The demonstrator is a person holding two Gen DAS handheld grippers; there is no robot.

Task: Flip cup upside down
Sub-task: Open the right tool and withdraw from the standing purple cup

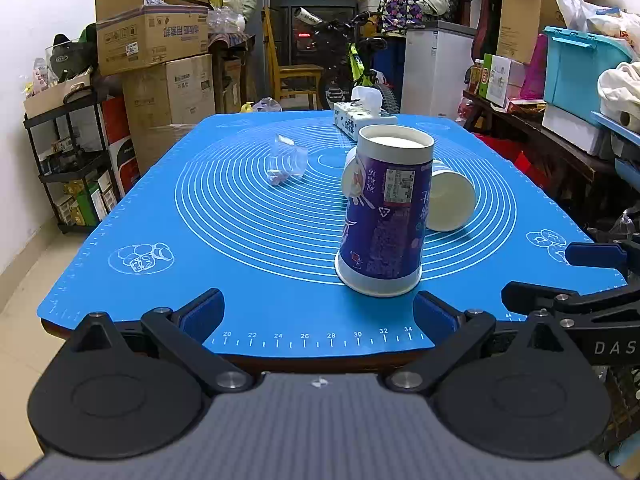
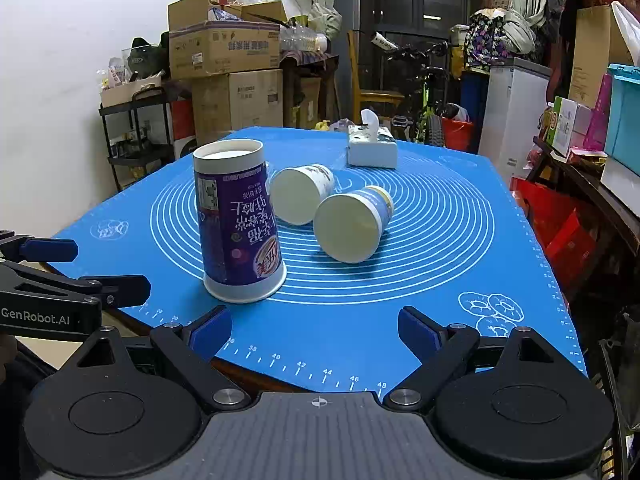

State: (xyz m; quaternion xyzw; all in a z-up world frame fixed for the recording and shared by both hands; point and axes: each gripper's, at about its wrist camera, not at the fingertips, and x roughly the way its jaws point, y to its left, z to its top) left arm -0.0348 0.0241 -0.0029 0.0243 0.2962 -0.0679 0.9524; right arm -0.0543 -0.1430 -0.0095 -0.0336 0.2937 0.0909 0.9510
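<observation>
Blue mat point(image 2: 400, 320) covers the table; tissue box point(image 2: 372, 148) sits at twelve o'clock, crumpled clear wrapper point(image 1: 286, 160) at ten.

upturned cup point(image 2: 239, 224) on mat point(image 2: 440, 280), two toppled cups point(image 2: 352, 222) behind

White plastered wall point(image 1: 36, 20) on the left, stacked brown cardboard boxes point(image 1: 160, 52), black metal shelving rack point(image 1: 72, 160), pale tiled floor point(image 1: 20, 264), wooden chair point(image 1: 292, 72), dark glass doors point(image 1: 320, 8), white chest freezer point(image 1: 436, 64)
</observation>
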